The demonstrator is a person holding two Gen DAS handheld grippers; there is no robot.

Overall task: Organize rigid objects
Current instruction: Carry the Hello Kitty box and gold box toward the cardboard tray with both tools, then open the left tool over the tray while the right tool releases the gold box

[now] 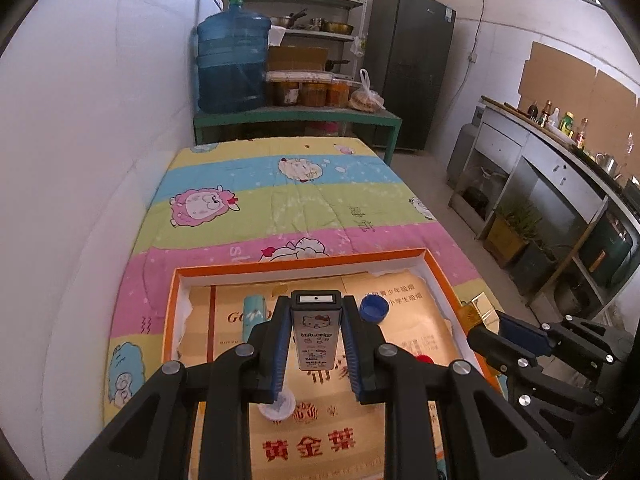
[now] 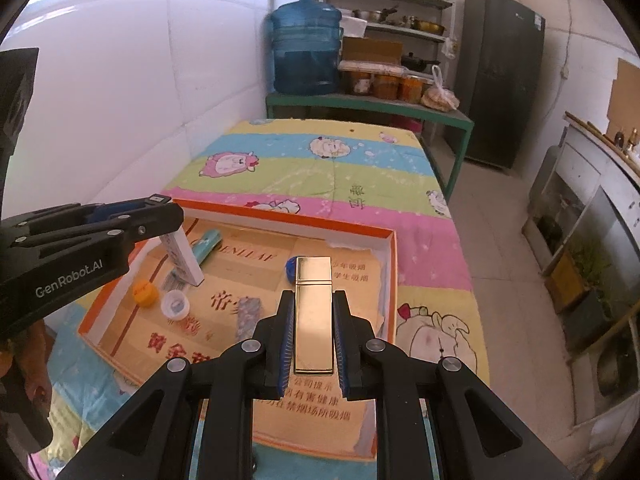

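Observation:
My left gripper (image 1: 315,312) is shut on a slim Hello Kitty box (image 1: 315,330) and holds it over the orange-rimmed tray (image 1: 304,265). My right gripper (image 2: 313,300) is shut on a gold rectangular box (image 2: 313,316) above the tray's (image 2: 288,218) right part. In the left wrist view the right gripper (image 1: 486,314) shows at the tray's right edge with the gold box (image 1: 478,308). In the right wrist view the left gripper (image 2: 166,216) holds the Hello Kitty box (image 2: 182,258) tilted. In the tray lie a teal tube (image 2: 208,246), a blue cap (image 1: 374,308), an orange cap (image 2: 144,292) and a white cap (image 2: 175,304).
The tray sits on a table with a striped cartoon cloth (image 1: 280,196). A white wall runs along the left. A green bench (image 1: 296,118) with a blue water jug (image 1: 232,64) and jars stands behind the table. A dark fridge (image 1: 412,68) and a counter (image 1: 560,168) stand at the right.

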